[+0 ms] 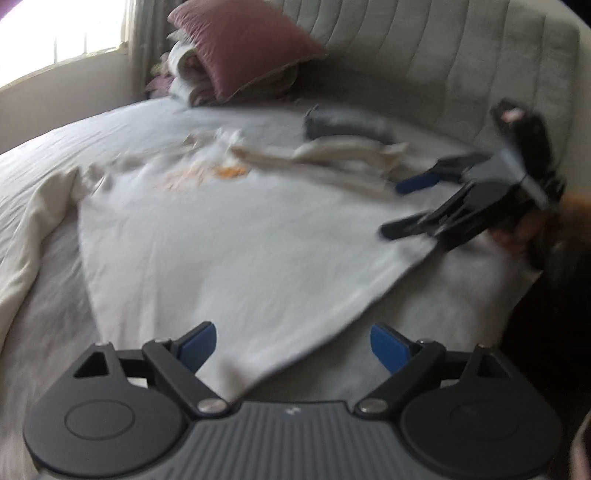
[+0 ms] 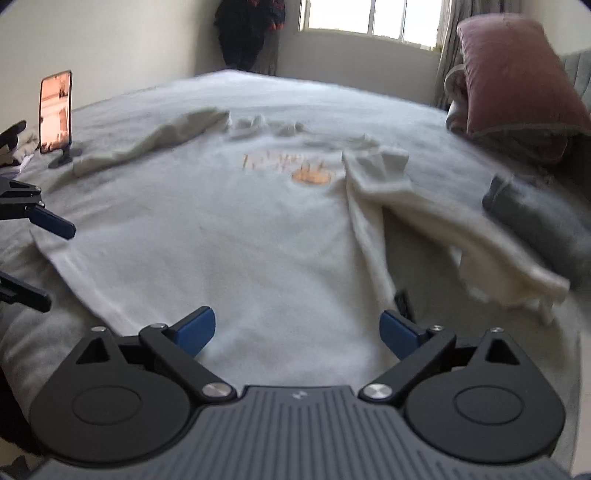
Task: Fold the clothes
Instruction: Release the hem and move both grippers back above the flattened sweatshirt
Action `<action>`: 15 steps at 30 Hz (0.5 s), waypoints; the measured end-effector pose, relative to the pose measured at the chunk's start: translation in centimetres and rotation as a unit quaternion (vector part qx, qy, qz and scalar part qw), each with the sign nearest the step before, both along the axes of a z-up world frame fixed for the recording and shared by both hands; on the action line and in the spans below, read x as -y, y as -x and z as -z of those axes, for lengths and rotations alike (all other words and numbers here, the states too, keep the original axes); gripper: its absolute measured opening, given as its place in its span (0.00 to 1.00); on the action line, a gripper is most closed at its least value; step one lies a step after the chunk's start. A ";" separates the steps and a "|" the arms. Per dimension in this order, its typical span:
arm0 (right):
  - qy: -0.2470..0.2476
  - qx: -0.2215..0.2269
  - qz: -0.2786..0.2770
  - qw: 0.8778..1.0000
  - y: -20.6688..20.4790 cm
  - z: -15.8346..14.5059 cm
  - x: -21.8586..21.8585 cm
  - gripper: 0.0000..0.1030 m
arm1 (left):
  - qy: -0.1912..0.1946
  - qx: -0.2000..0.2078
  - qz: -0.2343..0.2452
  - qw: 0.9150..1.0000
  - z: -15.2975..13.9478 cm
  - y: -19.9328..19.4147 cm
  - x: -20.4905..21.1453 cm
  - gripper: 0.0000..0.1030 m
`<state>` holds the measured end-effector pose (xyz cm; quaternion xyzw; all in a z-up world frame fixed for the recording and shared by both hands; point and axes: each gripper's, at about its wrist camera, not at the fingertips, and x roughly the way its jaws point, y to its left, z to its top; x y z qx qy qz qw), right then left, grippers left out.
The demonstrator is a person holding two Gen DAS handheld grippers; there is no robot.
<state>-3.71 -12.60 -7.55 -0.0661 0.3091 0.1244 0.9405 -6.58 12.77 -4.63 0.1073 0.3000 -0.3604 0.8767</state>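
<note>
A white long-sleeved shirt (image 2: 229,236) with an orange print (image 2: 310,175) lies spread flat on the bed, its print facing up. One sleeve (image 2: 147,144) stretches out to the left, the other (image 2: 461,236) lies rumpled to the right. My left gripper (image 1: 291,345) is open just above a bottom corner of the shirt (image 1: 236,243). My right gripper (image 2: 297,332) is open over the shirt's hem, nothing between its fingers. In the left wrist view the right gripper (image 1: 406,206) hovers open at the shirt's right edge. In the right wrist view the left gripper (image 2: 48,258) shows at the left edge.
A pink pillow (image 1: 243,44) and folded bedding lean against the padded headboard (image 1: 443,59). A folded grey garment (image 2: 543,221) lies near the right sleeve. A phone on a stand (image 2: 55,110) sits at the bed's left. A window (image 2: 373,18) is behind.
</note>
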 end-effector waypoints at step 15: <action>-0.036 0.023 0.068 0.997 -8.6 -0.1 -3.5 0.99 | 0.035 0.016 -0.236 0.971 0.5 -11.2 2.2 0.97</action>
